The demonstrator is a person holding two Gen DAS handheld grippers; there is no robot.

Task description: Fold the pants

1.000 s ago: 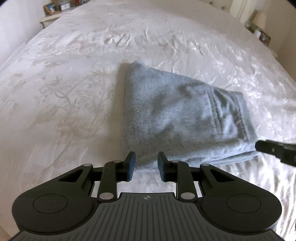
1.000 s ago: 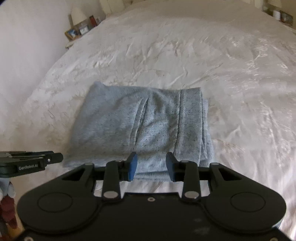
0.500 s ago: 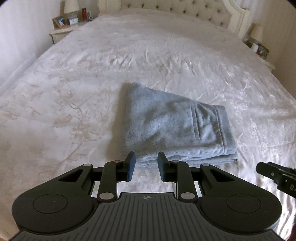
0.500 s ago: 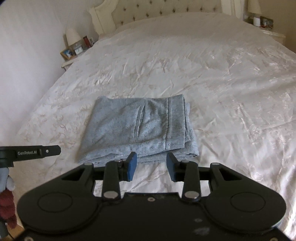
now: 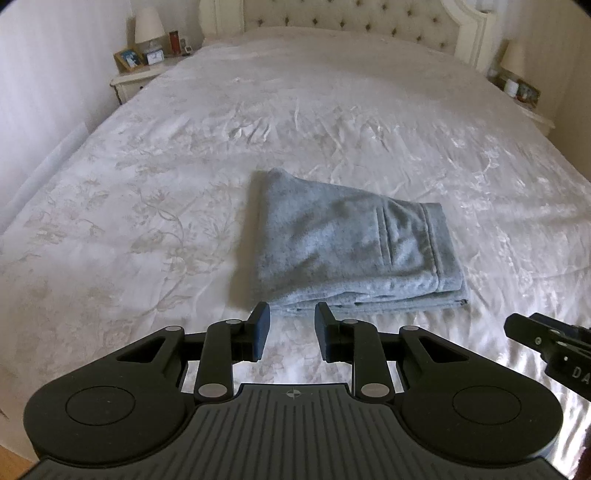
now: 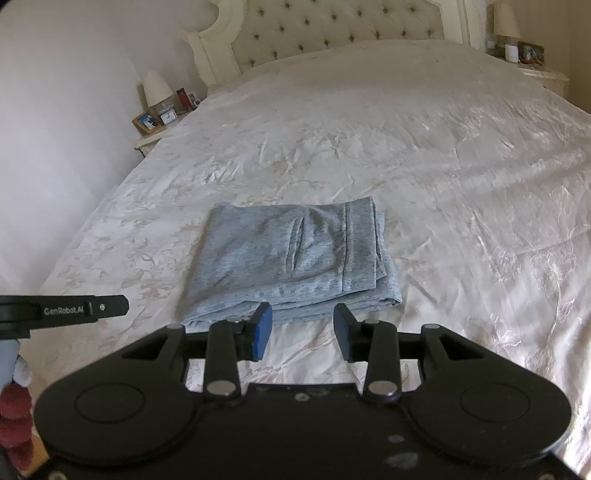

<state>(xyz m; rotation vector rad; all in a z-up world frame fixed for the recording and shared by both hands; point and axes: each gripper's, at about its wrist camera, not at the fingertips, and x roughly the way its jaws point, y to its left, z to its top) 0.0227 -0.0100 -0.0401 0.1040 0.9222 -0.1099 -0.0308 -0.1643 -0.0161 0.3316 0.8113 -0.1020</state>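
The bed (image 5: 155, 206) is filling both views, its pale floral cover lying creased but flat; a tufted headboard (image 6: 332, 33) is standing at the far end, with a nightstand (image 5: 136, 79) carrying a lamp and picture frames at the far left corner.

The pants (image 5: 354, 251) are lying near the middle of the cover as a compact grey-blue rectangle; the layers are stacking evenly, with the waistband and a pocket seam facing up on the right side and the stacked edges facing the cameras; the fold is, by judgement, essentially complete.

The left gripper (image 5: 291, 332) is hovering on the near side of the bundle, clear of the fabric; its jaws are standing partly apart with nothing between them. The right gripper (image 6: 303, 332) is likewise hovering clear on the near side; its jaws are standing somewhat wider and are holding nothing.

Risks from this state:
- The near stacked edges are lying loose; a fingertip catching them on any further approach would be peeling the top layer open.
- The cover is looking slick; a sideways nudge would be sliding the whole bundle and skewing the layers.
- Pressing one corner only would be fanning the layers at the right-hand edge.
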